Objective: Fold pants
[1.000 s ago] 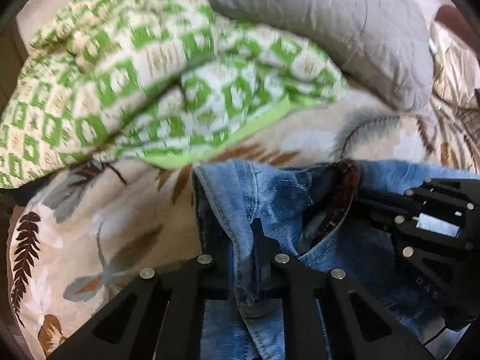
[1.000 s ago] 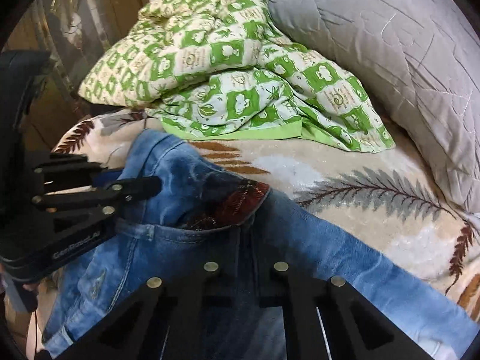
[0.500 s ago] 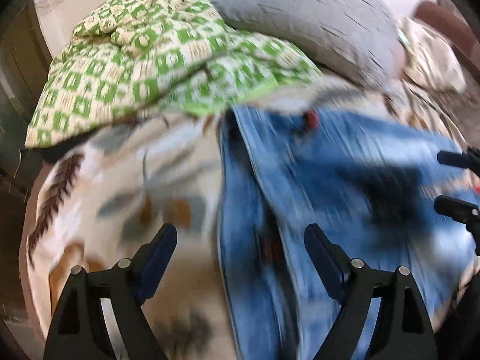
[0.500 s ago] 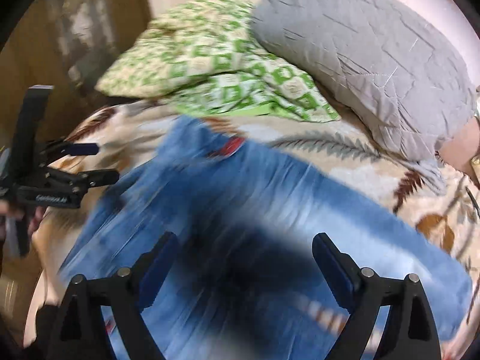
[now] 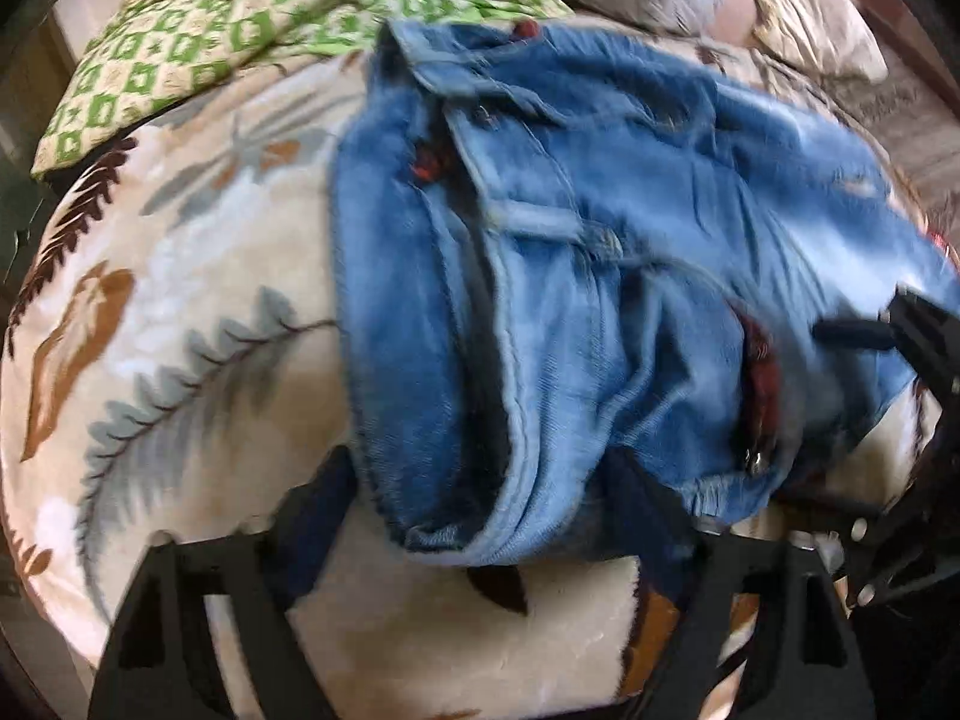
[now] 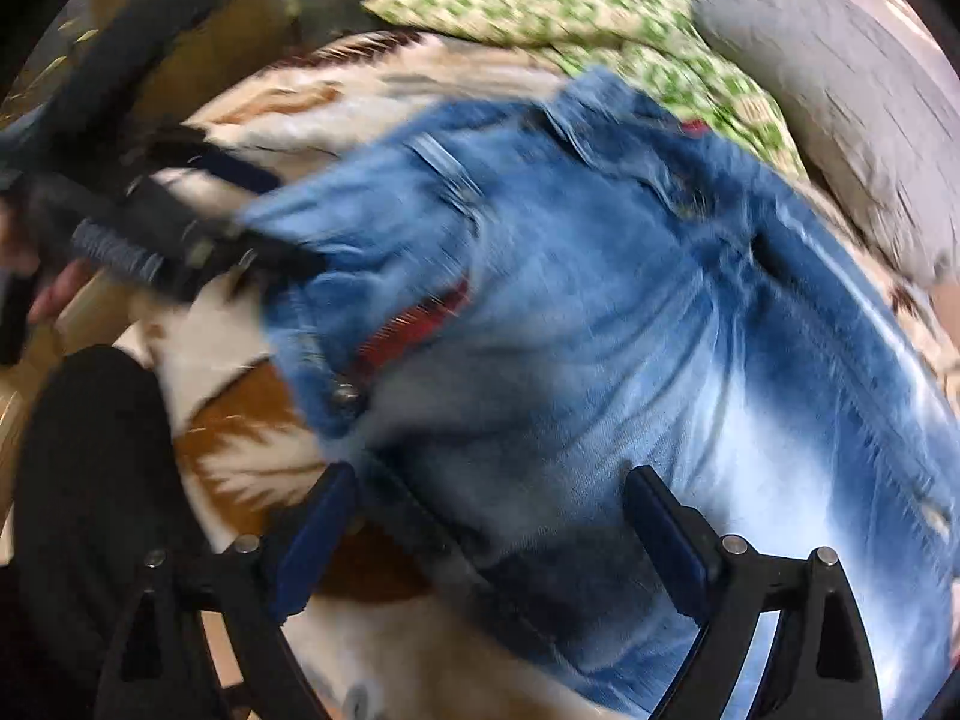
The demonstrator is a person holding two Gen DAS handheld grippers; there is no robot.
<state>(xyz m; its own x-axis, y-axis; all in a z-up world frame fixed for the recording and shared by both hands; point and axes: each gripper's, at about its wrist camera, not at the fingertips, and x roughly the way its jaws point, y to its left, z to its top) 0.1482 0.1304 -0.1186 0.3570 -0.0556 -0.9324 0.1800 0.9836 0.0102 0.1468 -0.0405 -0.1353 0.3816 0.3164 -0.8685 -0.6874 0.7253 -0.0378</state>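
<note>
Both my left tool (image 5: 480, 504) and right tool (image 6: 489, 507) hang released over the jeans (image 5: 600, 252), so I'd flatten that bunched waistband before folding.

Jeans (image 5: 600, 228) faded blue; blanket (image 5: 198, 312) cream w/ leaf print; quilt (image 5: 240, 18) green-white checks.

Left gripper (image 5: 480, 516): jaws spread wide, nothing between the pads, fingers angled fwd/down. Right gripper (image 6: 489, 522): likewise spread wide, nothing clamped; both held close, side by side.
</note>
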